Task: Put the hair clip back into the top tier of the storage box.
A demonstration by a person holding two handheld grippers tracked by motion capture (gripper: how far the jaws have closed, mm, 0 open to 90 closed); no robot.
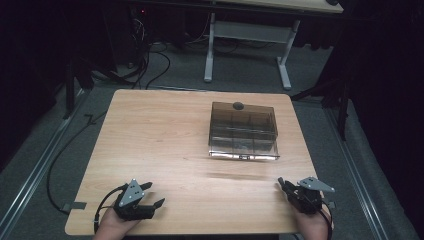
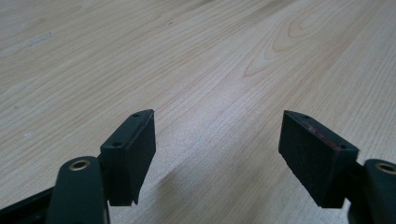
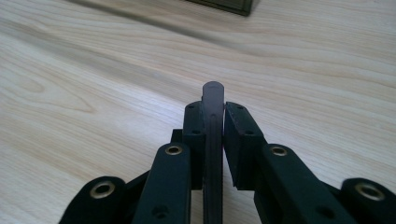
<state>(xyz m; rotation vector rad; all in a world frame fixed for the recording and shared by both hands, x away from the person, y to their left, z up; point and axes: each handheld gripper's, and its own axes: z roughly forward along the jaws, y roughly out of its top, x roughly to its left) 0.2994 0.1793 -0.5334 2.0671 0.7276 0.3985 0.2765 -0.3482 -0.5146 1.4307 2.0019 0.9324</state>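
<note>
A smoky see-through box (image 1: 243, 131) with inner compartments stands on the right half of the wooden table (image 1: 160, 135); a small dark round knob (image 1: 238, 105) sits at its far edge. My right gripper (image 1: 283, 184) rests near the table's front right corner. In the right gripper view it (image 3: 214, 114) is shut on a thin dark flat strip (image 3: 213, 95), which stands on edge between the pads and pokes out a little past them. My left gripper (image 1: 155, 194) lies near the front left corner, open, with bare wood between its jaws (image 2: 217, 137).
The box's near corner (image 3: 229, 5) shows at the top of the right gripper view. Behind the table stands a white desk frame (image 1: 247, 47), with cables (image 1: 145, 65) on the grey floor. A cable (image 1: 55, 165) trails off the table's left side.
</note>
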